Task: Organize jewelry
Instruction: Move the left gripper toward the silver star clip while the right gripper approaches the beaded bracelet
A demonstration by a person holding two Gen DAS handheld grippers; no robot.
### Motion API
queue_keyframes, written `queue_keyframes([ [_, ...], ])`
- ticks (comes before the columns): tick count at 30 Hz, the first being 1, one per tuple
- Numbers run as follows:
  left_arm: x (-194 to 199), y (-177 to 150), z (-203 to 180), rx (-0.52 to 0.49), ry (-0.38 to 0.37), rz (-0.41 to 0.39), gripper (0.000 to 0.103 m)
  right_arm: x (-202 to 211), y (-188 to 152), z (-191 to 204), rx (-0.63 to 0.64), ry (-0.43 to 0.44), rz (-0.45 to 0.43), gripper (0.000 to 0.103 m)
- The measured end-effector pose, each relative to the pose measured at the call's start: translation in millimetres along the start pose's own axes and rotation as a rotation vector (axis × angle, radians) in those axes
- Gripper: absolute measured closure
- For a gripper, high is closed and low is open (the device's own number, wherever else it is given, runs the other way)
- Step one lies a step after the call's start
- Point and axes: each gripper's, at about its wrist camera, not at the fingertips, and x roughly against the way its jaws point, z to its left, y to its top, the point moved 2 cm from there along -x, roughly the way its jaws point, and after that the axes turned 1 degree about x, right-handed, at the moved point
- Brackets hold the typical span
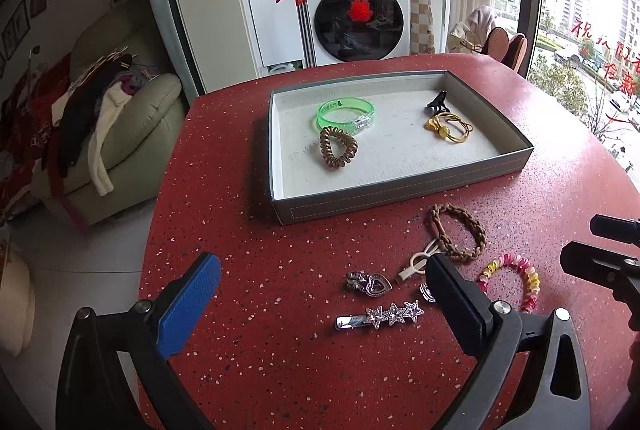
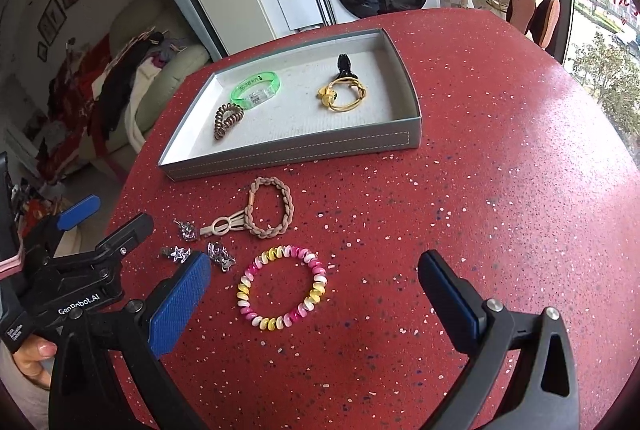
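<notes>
Both your left gripper (image 1: 322,294) and right gripper (image 2: 314,294) gape wide, holding nothing. Ahead, the tray (image 1: 400,185) holds four pieces; six remain on the table, including the beaded bracelet (image 2: 282,290) between your right fingers.

A tray (image 1: 400,189) sits on the far part of the table (image 2: 500,189). In its left half a bangle (image 1: 346,113) lies just behind a coil hair tie (image 1: 338,148), touching it; in its right half a claw clip (image 1: 437,101) lies behind a looped hair tie (image 1: 450,125). Near of the tray, on the table, a braided hair tie (image 2: 272,207) lies with a slim clip (image 2: 222,226) at its left; a spiral bracelet (image 2: 282,292) lies nearer, and a star clip (image 1: 380,314) and two small ornaments lie to the bracelet's left.
</notes>
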Motion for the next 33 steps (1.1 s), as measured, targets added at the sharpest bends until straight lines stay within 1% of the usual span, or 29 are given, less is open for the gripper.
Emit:
queue_keyframes([
  [4,-1.7,-7.6,1.2,-0.025,-0.016,0.008,0.0,-1.8,-3.3,3.0,0.024,-0.013,0.01,0.0],
  [10,-7.4,-23.4,5.7,-0.103,-0.024,0.014,0.0,-9.2,-8.1,1.8,0.048,-0.049,0.04,0.0],
  [12,-9.4,-27.9,4.1,-0.142,-0.044,0.021,0.0,-12.5,-10.2,0.8,0.051,-0.061,0.054,0.0],
  [17,-8.8,-35.3,-8.4,-0.221,-0.096,0.004,0.0,-18.8,-12.7,0.1,0.071,-0.09,0.072,0.001],
  [20,-9.3,-37.1,-17.5,-0.274,-0.117,-0.002,0.0,-23.2,-13.7,0.7,0.081,-0.102,0.085,0.006],
  [21,-9.6,-37.3,-20.3,-0.289,-0.125,-0.002,0.0,-24.7,-13.9,0.4,0.083,-0.105,0.091,0.01],
  [22,-9.9,-37.5,-22.7,-0.303,-0.131,-0.003,0.0,-26.7,-14.2,0.1,0.085,-0.107,0.097,0.012],
  [23,-11.3,-37.6,-24.9,-0.318,-0.135,0.001,0.0,-28.5,-14.4,-0.2,0.086,-0.108,0.103,0.017],
  [24,-13.6,-38.0,-27.3,-0.332,-0.14,0.015,0.001,-30.8,-14.9,-0.3,0.088,-0.109,0.111,0.023],
  [25,-15.6,-38.3,-28.7,-0.34,-0.144,0.022,0.002,-32.6,-14.9,0.1,0.092,-0.109,0.118,0.026],
  [26,-17.2,-38.7,-29.3,-0.345,-0.153,0.025,0.004,-34.4,-15.2,0.7,0.097,-0.11,0.123,0.03],
  [27,-18.8,-39.3,-30.5,-0.353,-0.16,0.033,0.012,-35.7,-15.3,1.2,0.103,-0.113,0.126,0.032],
  [28,-20.9,-39.6,-31.6,-0.361,-0.165,0.045,0.016,-36.4,-14.6,2.6,0.114,-0.12,0.121,0.032],
  [30,-22.9,-40.6,-32.2,-0.37,-0.174,0.054,0.017,-38.2,-14.3,5.6,0.135,-0.127,0.121,0.035],
  [33,-24.3,-42.0,-33.2,-0.376,-0.199,0.071,0.027,-41.1,-14.5,10.5,0.178,-0.15,0.121,0.036],
])
